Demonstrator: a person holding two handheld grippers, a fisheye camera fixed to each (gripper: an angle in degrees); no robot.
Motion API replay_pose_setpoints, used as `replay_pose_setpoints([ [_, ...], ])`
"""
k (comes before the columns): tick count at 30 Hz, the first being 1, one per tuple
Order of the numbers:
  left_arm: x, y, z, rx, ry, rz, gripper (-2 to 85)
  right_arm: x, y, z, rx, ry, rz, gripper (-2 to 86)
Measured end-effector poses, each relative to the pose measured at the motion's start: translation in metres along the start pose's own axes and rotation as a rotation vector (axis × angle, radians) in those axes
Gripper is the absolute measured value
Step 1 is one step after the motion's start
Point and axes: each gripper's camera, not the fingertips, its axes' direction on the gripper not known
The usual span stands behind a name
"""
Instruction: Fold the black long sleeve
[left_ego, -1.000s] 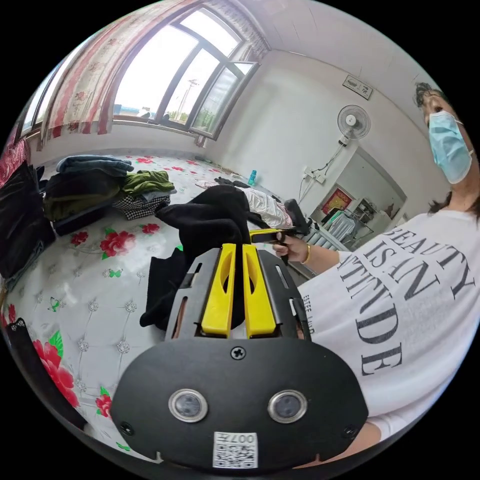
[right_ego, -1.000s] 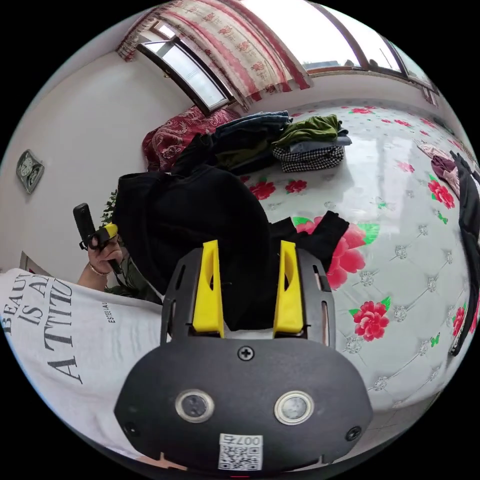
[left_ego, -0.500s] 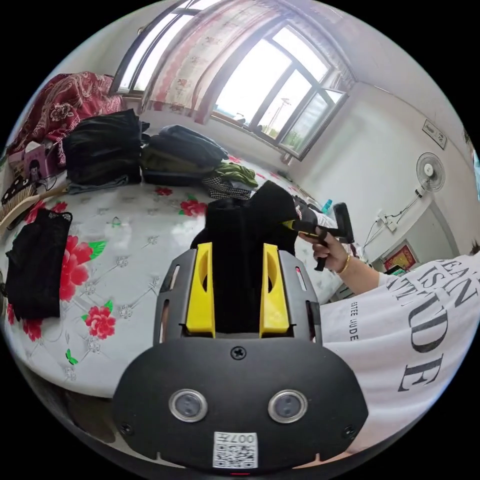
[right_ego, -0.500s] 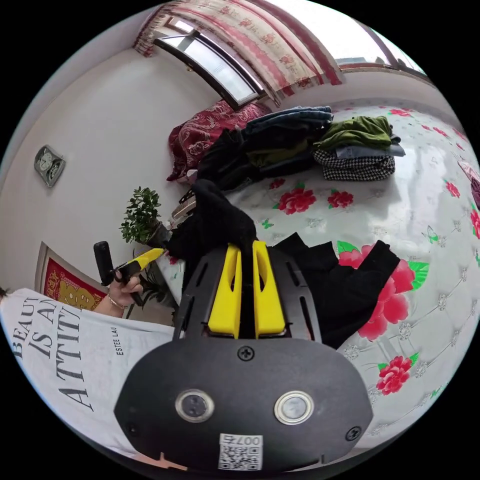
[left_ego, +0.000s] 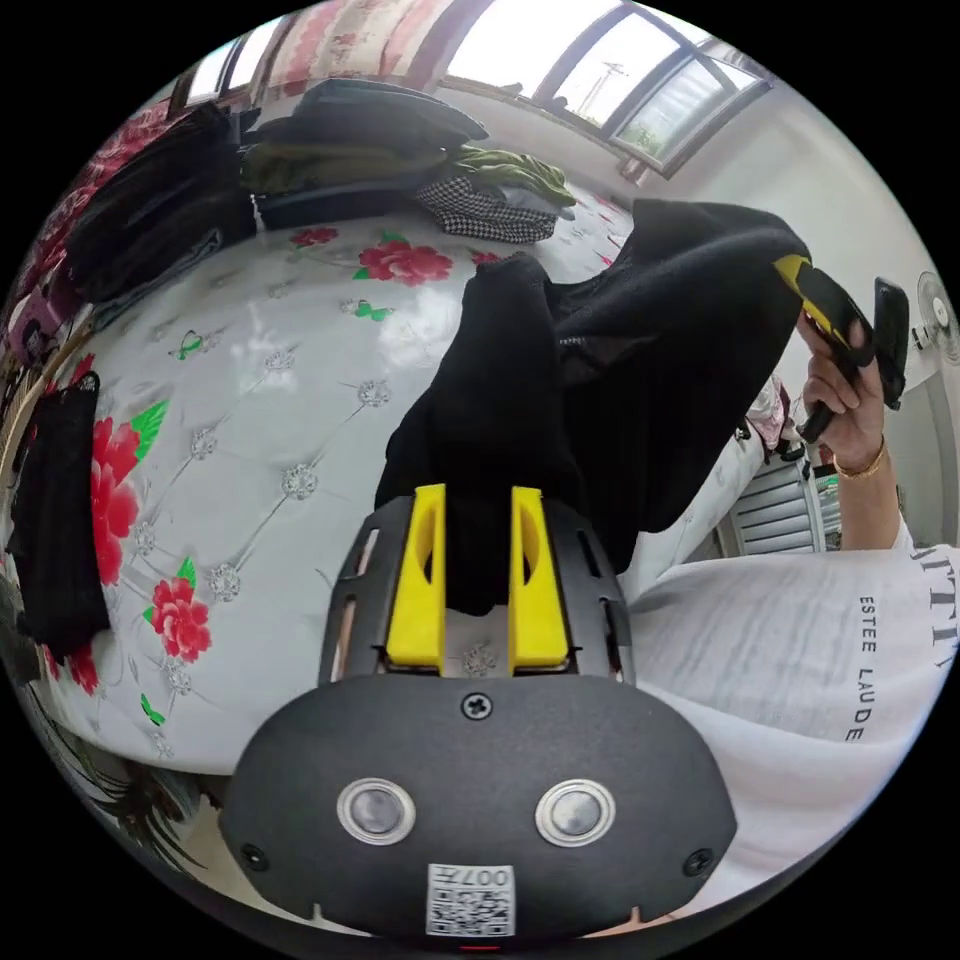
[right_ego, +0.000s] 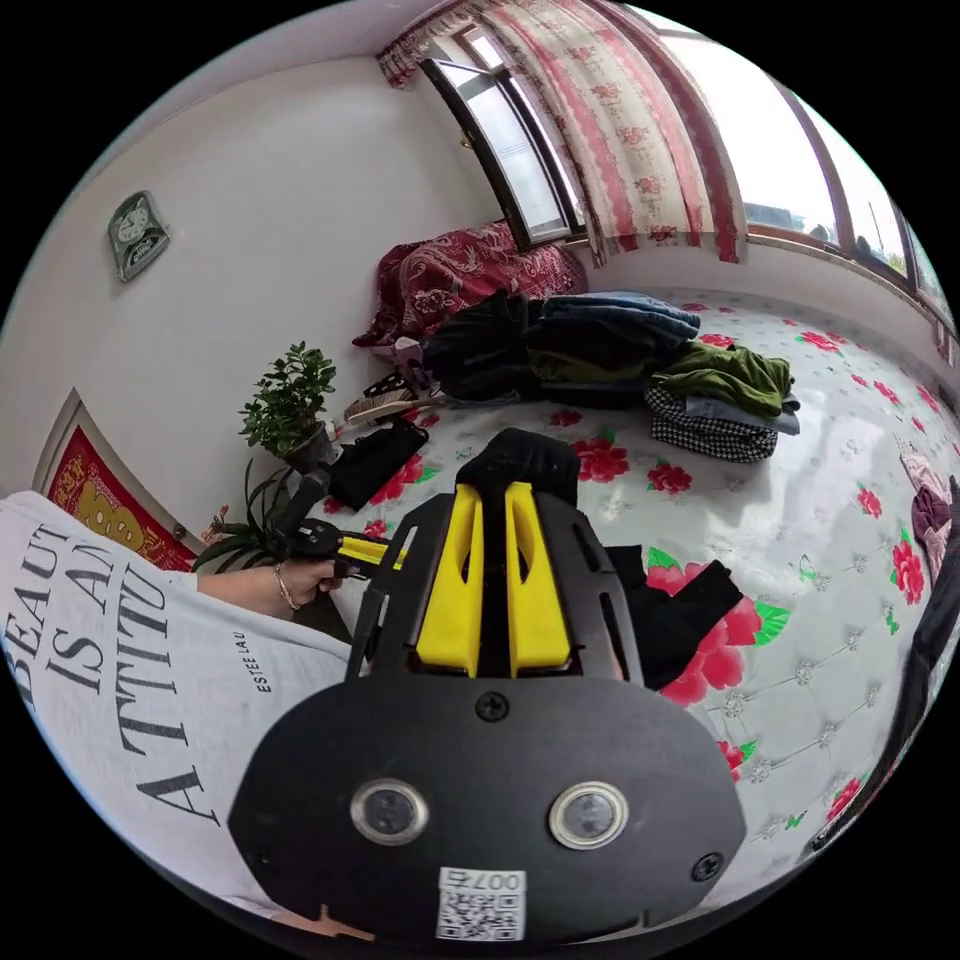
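The black long sleeve (left_ego: 640, 380) is held up off the bed (left_ego: 260, 400), bunched and draped between the two tools, so no fold is seen to be made yet. In the left gripper view, the left tongs (left_ego: 477, 575) are seen with their yellow jaws somewhat apart, and a hanging strip of the black cloth runs down between them; whether both jaws actually press on it cannot be told, though they appear too wide for a firm pinch. In the right gripper view, the right tongs (right_ego: 492, 580) are drawn nearly together, and a lump of the black cloth is clamped between the jaws and bulges out past their tips.

The work is judged to be at its start: the garment is lifted and not spread, and laying it flat, bringing in the sleeves and folding the body are all left to do. Stacks of folded clothes (right_ego: 620, 370) are seen lying at the far side of the bed, near the window.

Much is hidden. The shape of the garment is lost in the bunching, so collar, cuffs and hem cannot be picked out. A second dark piece (right_ego: 675, 615) lies on the bed behind the right tongs; whether it belongs to the held garment cannot be made out.
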Motion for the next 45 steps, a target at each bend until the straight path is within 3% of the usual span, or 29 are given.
replay_pose_setpoints([
  [4,0.004,0.0,-0.038,0.091,-0.036,0.027,-0.7,-0.018,0.011,-0.036,0.082,0.225,0.025,2.8],
  [8,0.007,0.008,-0.112,0.243,-0.028,0.065,-0.9,-0.039,0.011,-0.092,0.225,0.324,0.0,2.7],
  [15,0.055,0.036,-0.303,0.768,0.051,0.152,-1.0,-0.119,0.0,-0.21,0.55,0.513,-0.144,3.1],
  [22,0.18,0.134,-0.474,1.275,-0.207,0.474,-1.0,-0.226,0.024,-0.292,0.81,0.788,-0.427,3.3],
  [25,0.211,0.146,-0.501,1.326,-0.254,0.509,-1.0,-0.241,0.02,-0.307,0.832,0.794,-0.46,3.3],
  [32,0.244,0.095,-0.5,1.271,-0.377,0.452,-0.9,-0.212,-0.031,-0.281,0.705,0.77,-0.427,3.8],
  [36,0.23,-0.033,-0.44,0.985,-0.516,0.395,-0.2,-0.139,-0.099,-0.214,0.49,0.703,-0.293,5.1],
  [38,0.195,-0.104,-0.392,0.814,-0.461,0.339,1.1,-0.089,-0.122,-0.172,0.41,0.664,-0.159,5.7],
  [40,0.127,-0.168,-0.318,0.561,-0.338,0.123,4.1,-0.018,-0.125,-0.114,0.232,0.632,0.047,6.3],
  [42,0.09,-0.169,-0.278,0.471,-0.369,-0.037,4.6,0.018,-0.1,-0.084,0.149,0.591,0.151,6.3],
  [45,0.061,-0.131,-0.226,0.413,-0.376,-0.105,5.0,0.058,-0.026,-0.047,0.042,0.573,0.262,6.7],
])
